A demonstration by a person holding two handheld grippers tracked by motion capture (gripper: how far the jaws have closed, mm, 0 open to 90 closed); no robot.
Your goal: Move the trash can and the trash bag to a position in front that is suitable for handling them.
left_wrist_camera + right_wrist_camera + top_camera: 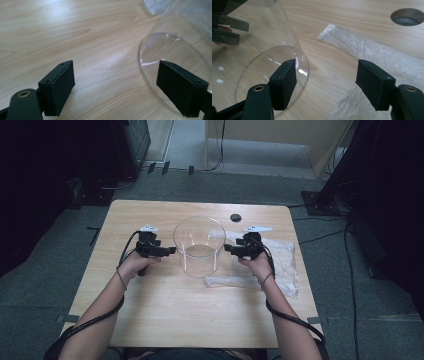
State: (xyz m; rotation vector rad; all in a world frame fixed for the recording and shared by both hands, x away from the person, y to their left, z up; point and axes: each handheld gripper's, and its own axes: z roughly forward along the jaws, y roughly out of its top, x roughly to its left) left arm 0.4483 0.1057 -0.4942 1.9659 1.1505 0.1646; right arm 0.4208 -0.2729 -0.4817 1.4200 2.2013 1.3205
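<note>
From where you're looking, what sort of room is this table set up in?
Probably a lab or recording workspace, not a home. A small wooden table with a cable hole stands on grey carpet, with loose cables and dark equipment stands around it.

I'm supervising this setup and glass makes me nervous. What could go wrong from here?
1. The glass cylinder stands between both open grippers, left and right; a sideways bump could tip it.
2. It is clear and smooth, so the jaws might slip on its wall.
3. The plastic bag lies under the right hand; it could snag or drag along.
</note>
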